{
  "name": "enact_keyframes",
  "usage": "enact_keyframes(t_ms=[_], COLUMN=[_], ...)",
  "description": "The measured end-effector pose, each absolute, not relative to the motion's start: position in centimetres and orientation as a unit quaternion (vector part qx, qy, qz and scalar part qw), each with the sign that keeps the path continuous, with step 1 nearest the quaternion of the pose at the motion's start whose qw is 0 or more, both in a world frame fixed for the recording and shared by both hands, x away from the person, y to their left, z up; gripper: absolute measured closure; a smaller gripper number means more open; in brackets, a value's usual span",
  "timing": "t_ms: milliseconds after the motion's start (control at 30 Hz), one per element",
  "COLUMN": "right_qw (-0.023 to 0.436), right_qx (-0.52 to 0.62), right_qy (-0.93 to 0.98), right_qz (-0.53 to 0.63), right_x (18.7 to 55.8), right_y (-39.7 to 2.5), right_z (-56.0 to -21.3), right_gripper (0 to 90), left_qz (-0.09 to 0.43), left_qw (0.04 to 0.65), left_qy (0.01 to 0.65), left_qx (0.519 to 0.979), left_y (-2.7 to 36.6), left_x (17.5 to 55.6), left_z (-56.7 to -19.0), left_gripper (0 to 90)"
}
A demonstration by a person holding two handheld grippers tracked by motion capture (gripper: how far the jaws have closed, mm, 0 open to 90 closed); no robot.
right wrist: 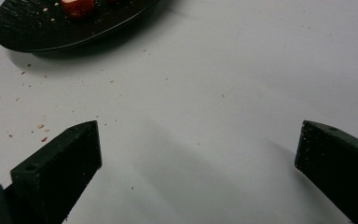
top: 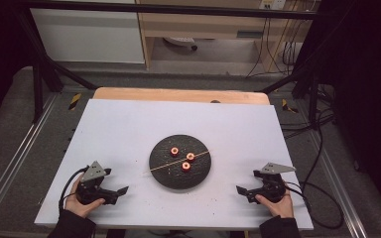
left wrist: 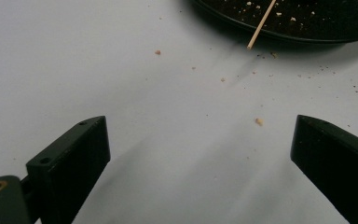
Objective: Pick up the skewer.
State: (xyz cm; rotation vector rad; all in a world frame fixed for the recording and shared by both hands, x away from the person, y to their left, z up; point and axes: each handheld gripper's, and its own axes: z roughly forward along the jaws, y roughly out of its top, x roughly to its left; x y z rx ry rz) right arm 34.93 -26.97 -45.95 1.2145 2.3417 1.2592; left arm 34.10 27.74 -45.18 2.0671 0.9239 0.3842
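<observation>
Across plate (top: 164,173), skewer (top: 176,161) lengthwise left-right.

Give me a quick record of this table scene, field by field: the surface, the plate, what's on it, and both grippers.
surface: white table top, crumbs scattered near the plate
plate: dark round plate, mid-table
on plate: three red pieces; thin wooden skewer lying across, one end past the rim
left gripper: open, holding nothing, resting left of the plate
right gripper: open, holding nothing, resting right of the plate
</observation>
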Motion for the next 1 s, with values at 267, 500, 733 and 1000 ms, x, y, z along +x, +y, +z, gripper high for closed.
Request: enact_keyframes(t_ms=[267, 500, 733, 1000], right_qw=[0.108, 0.109, 0.111, 0.109], right_qx=[0.416, 0.417, 0.417, 0.418], right_qy=[0.795, 0.796, 0.795, 0.795], right_qz=[0.428, 0.425, 0.426, 0.426], right_x=[34.9, 35.0, 35.0, 34.9], right_y=[-27.0, -26.9, -26.9, -26.9], right_z=[-45.9, -45.9, -45.8, -45.7], right_gripper=[1.1, 1.4, 1.3, 1.3], left_qz=[0.151, 0.15, 0.151, 0.151], left_qw=[0.411, 0.414, 0.41, 0.403], left_qy=[0.368, 0.367, 0.365, 0.362], left_qx=[0.82, 0.819, 0.822, 0.827], left_y=[27.6, 27.4, 26.9, 26.0], left_x=[34.1, 34.2, 34.2, 34.3], left_z=[-45.0, -44.6, -44.1, -43.4], left_gripper=[3.8, 3.2, 3.5, 4.5])
